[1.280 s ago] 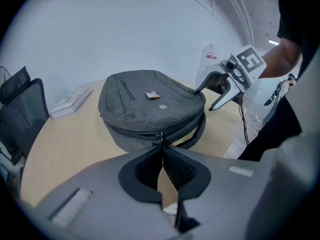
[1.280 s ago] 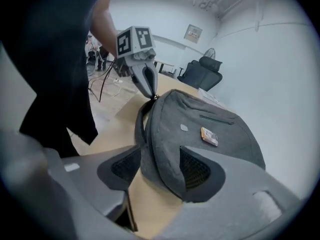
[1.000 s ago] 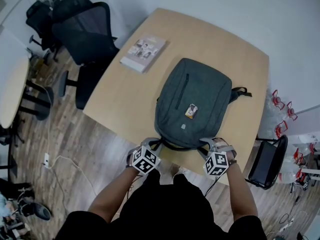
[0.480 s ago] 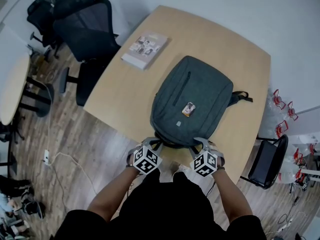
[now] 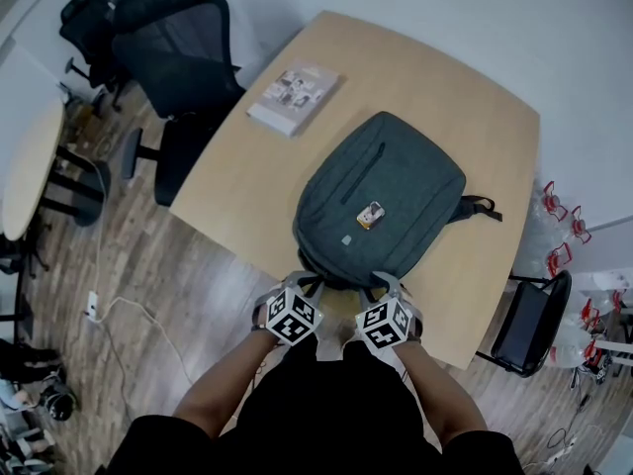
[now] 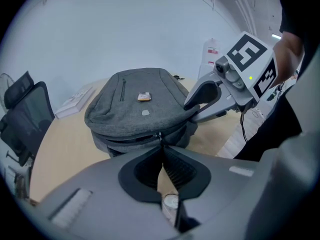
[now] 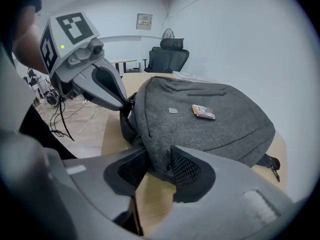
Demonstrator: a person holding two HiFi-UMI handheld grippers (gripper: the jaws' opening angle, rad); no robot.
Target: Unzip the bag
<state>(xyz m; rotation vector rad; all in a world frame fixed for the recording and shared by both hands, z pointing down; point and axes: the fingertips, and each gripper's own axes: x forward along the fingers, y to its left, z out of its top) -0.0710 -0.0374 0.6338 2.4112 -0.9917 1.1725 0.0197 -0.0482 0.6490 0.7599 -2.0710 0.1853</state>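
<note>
Since the earlier frame the right gripper has slid along the near edge of the bag toward the left gripper. The two now sit close together. Left gripper has kept its place. The bag has swung a little on the bench, its near end now more to the left.

Right fingers have just been closing. A fold of the bag's grey fabric is between them and they are clenched on it. Left fingers are pressed together on the zip pull, which hangs from the slider at the bag's near end.

The bag is the only container here. The zip track left of the slider looks closed, and nothing of the inside shows.

The bag is a dark grey backpack lying flat near the bench's near edge. Its front panel faces up and is smooth and rounded. On the panel I see a straight pocket zip, a small orange tag and a small pale patch. A black strap trails off its right side.

A book lies well apart at the bench's far left.
</note>
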